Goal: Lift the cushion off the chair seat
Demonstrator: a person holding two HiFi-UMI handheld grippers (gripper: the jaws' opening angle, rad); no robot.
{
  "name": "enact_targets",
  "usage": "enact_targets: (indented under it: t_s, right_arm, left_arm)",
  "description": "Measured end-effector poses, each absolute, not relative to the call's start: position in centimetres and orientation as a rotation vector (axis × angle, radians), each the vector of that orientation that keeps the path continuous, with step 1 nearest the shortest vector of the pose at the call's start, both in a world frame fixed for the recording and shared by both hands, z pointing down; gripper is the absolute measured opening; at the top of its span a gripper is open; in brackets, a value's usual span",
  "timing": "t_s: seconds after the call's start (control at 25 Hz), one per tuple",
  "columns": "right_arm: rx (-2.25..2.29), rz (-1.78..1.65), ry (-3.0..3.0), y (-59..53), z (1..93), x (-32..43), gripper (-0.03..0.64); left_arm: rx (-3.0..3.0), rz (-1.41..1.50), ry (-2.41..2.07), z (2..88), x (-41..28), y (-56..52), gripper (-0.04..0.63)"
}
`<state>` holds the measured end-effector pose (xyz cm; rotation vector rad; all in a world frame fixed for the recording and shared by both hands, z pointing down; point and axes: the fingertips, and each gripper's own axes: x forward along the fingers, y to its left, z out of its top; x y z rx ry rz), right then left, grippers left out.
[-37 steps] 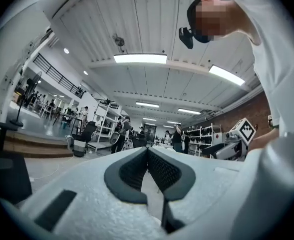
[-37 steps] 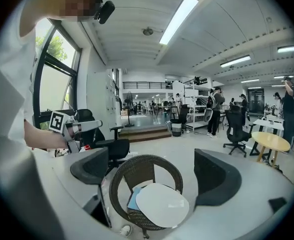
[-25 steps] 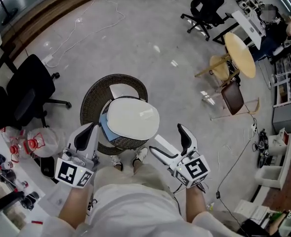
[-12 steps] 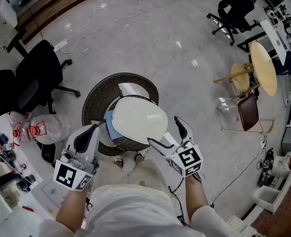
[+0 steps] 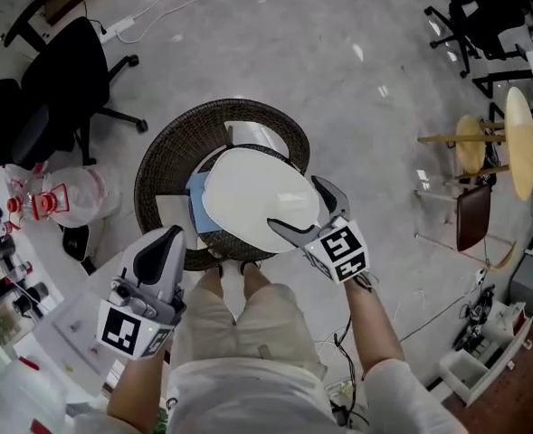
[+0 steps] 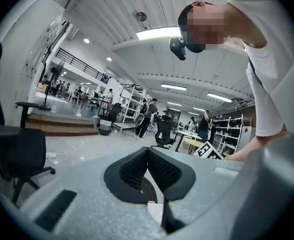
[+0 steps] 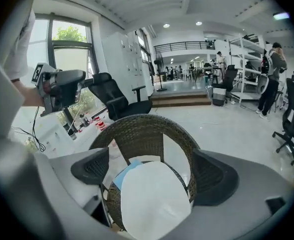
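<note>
Wicker chair (image 5: 171,161): round, dark weave, right in front of my knees; backrest curves up on the far side in the right gripper view (image 7: 142,134).
Cushion (image 5: 257,197): white, oval, lying flat on the seat, not lifted yet; near edge faces me (image 7: 154,199).
Blue pad (image 5: 195,208): tucked under the cushion, pokes out on its left side; same corner shows in the right gripper view (image 7: 123,176).
Right gripper (image 5: 295,204): over the cushion's front-right edge, jaws wide apart, nothing clamped. From its own cam (image 7: 151,173) the cushion sits between the two jaws, lower down; contact w/ it, can't tell.
Left gripper (image 5: 162,242): hangs left of the chair's front rim, clear of the cushion. Own cam (image 6: 147,151): jaw tips pressed together, nothing between them, pointing out across the room.
Floor (image 5: 338,80): pale grey, glossy.
Black office chair (image 5: 67,70): well off to the upper left.
Round wooden table (image 5: 522,143): far right, well apart from the wicker chair.
</note>
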<state>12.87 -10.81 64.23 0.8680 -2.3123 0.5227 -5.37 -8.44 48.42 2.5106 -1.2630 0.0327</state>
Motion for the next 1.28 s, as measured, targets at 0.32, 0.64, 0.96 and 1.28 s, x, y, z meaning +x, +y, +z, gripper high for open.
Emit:
enact_targets:
  t_s: [0.32, 0.64, 0.96, 1.28]
  right_arm:
    - [0.620, 0.581, -2.130, -13.4, 80.7, 12.2, 0.492]
    - [0.556, 0.630, -2.010, -15.6, 90.7, 12.5, 0.486]
    - [0.500, 0.688, -1.914, -18.3, 97.0, 10.4, 0.482]
    - [0.378, 0.677, -1.759, -16.7, 101.1, 12.0, 0.479]
  left_arm:
    - [2.356, 0.040, -1.309, 56.0, -5.5, -7.3, 0.017]
    - [2.275, 0.079, -1.398, 58.7, -7.7, -5.6, 0.017]
    - [2.189, 0.126, -1.483, 61.1, -10.0, -2.1, 0.017]
    - [2.128, 0.102, -1.519, 62.3, -10.7, -1.0, 0.017]
